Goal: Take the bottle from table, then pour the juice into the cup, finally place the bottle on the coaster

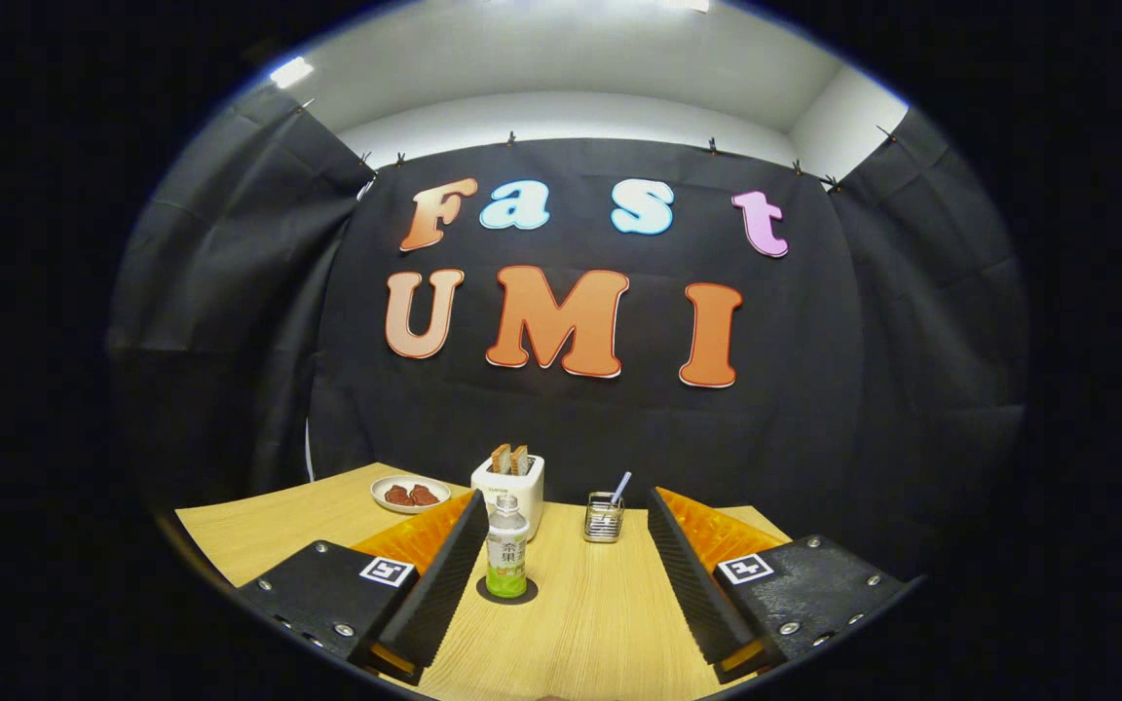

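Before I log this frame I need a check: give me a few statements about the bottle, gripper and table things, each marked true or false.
1. The bottle stands upright on the coaster. True.
2. The gripper is shut on the bottle. False: its fingers are open, the bottle free beside the left one.
3. The toaster holds bread slices. True.
4. The plate lies right of the cup. False: it lies left of the toaster.
5. The bottle's cap is off. False: it is on.

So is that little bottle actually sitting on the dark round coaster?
Touching. In the gripper view the bottle stands upright with its base on the coaster, no gap showing. The open gripper has its fingers either side, not pressing it.
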Available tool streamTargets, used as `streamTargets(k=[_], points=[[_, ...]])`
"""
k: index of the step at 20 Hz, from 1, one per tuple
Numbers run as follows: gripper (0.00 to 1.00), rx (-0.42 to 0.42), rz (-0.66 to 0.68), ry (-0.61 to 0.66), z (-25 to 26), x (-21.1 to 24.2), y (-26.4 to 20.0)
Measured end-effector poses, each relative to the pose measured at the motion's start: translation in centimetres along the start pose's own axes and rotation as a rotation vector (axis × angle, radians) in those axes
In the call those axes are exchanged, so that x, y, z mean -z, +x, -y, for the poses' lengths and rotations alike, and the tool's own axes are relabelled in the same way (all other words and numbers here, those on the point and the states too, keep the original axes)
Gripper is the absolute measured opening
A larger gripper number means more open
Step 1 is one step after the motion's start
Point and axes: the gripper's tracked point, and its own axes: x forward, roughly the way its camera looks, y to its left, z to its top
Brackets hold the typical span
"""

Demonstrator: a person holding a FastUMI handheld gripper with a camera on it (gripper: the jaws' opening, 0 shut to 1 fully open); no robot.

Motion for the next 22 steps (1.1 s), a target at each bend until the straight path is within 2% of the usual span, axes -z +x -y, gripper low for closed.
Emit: streamTargets(k=[4,8,12,17,22], points=[[0.98,0.002,0.055,0.001,0.4,-1.7,-3.6],[0.98,0.004,0.091,0.08,1.2,-2.5,-5.8],[0.98,-0.053,0.111,0.141,1.7,-2.3,-7.1],[0.98,0.083,0.137,0.1,6.1,-2.1,-7.4],[0.97,0.037,0.177,0.124,5.1,-3.6,-7.8]])
